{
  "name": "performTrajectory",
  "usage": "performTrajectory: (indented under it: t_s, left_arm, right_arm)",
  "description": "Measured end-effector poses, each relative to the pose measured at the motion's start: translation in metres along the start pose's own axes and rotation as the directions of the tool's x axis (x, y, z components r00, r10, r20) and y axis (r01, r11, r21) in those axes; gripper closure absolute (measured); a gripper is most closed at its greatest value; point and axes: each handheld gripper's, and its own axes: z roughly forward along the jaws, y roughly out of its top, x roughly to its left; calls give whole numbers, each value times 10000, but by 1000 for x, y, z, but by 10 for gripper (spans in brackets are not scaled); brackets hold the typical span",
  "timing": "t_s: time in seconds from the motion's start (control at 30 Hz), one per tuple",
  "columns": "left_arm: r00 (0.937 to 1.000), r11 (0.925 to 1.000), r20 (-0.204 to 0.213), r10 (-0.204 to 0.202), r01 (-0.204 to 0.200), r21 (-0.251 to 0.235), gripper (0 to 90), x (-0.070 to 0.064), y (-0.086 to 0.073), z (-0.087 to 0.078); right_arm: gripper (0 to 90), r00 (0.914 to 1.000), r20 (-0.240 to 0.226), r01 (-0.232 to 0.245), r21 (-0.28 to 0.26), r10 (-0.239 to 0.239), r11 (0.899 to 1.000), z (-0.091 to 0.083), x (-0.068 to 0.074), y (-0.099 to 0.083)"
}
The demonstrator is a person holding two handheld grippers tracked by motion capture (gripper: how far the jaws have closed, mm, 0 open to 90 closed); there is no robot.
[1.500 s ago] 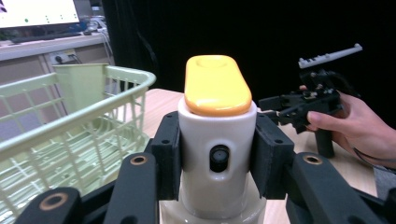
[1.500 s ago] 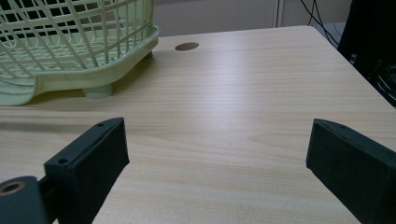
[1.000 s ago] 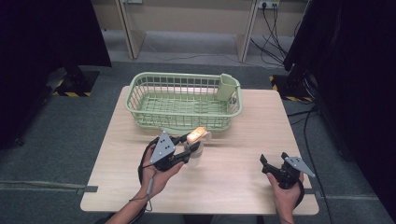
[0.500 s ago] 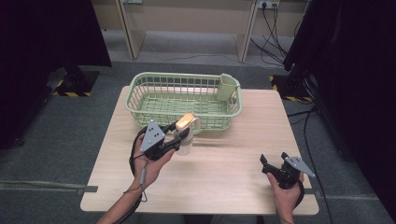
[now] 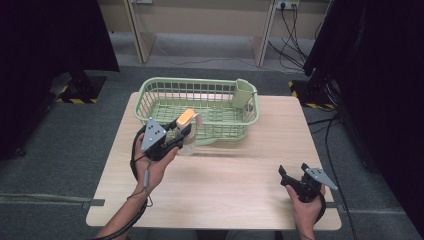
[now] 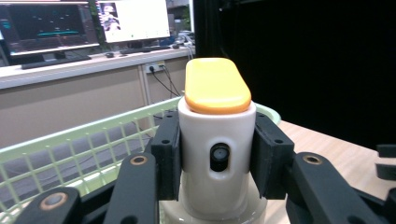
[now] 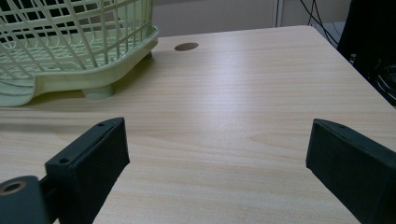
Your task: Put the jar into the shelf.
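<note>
A: The item?
B: White ceramic jar (image 6: 215,158), orange rounded-oblong lid (image 6: 215,86) shut on top. Small dark hole in the front wall.

A: Pose?
B: Upright, lid level. Clamped at both flanks by the left gripper (image 5: 181,134).

A: Position?
B: In the high view, jar (image 5: 189,131) sits at about 9 o'clock from table centre, against the front-left rim of the green basket (image 5: 215,86). Whether its base touches the tabletop, I cannot tell.

My left claw (image 6: 212,158) is black with brass-coloured rivets, and it grips a white bottle (image 6: 215,163) with an orange cap (image 6: 215,86). The basket (image 5: 200,107) is pale green with an open grid pattern. The counter (image 5: 235,175) is light wood grain. My right claw (image 7: 215,158) is black too.
</note>
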Motion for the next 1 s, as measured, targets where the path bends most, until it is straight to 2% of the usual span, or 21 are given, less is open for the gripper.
performTrajectory:
  t_s: [0.5,1.0]
  left_arm:
    - [9961,9997,-881,56,-79,-252,589,24,20,5]
    - [9918,9990,-1279,19,-76,-441,588,37,37,13]
  right_arm:
    - [62,10000,6,0,12,0,10000,0,0,0]
    - [64,10000,-8,-24,-3,24,10000,0,0,0]
